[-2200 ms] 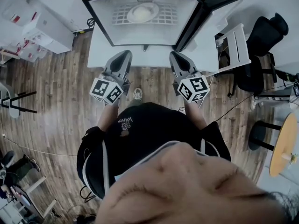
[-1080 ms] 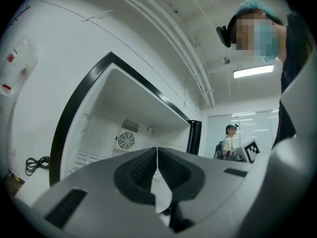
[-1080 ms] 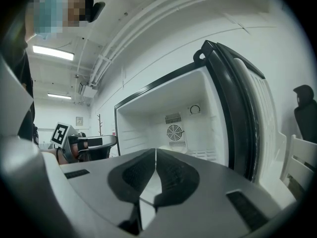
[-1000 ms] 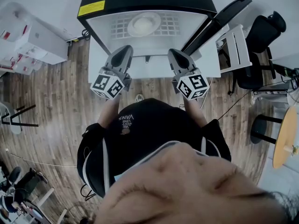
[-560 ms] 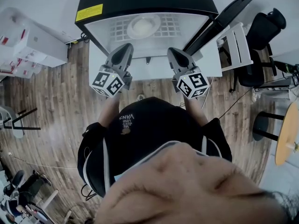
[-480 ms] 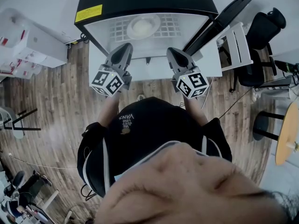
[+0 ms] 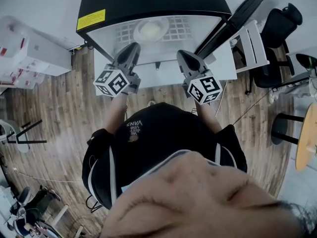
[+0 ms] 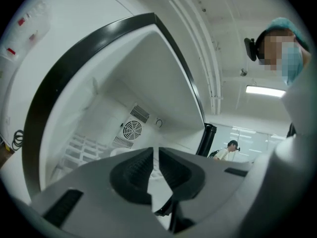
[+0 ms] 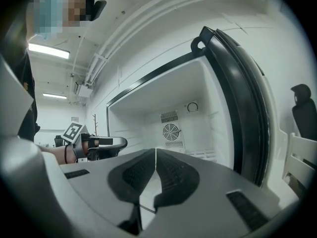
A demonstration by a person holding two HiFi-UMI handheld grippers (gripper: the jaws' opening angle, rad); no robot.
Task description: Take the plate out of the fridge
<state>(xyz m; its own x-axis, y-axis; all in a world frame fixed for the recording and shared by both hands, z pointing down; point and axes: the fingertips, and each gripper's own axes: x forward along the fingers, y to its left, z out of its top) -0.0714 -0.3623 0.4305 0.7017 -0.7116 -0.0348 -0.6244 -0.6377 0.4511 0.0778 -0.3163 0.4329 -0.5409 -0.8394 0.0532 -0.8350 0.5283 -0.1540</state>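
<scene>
I look down on a wood-plank floor [image 7: 59, 113]. Ahead of me stands a black-topped fridge [image 7: 148, 1], its white inside lit and open towards me. Its door [image 7: 233, 19] is swung wide to the right. Inside, a white wire shelf [image 7: 174, 25] spans the compartment.

I hold both grippers level in front of the opening, side by side and apart. The left gripper [image 7: 132, 47] has its jaws pressed together with nothing between them. The right gripper [image 7: 182, 54] is the same, jaws together and empty.

The plate [image 7: 150, 29], round and pale, lies on the wire shelf inside the fridge. It is beyond and between the two gripper tips, touched by neither. A small round fan grille [image 9: 171, 131] sits in the back wall.
</scene>
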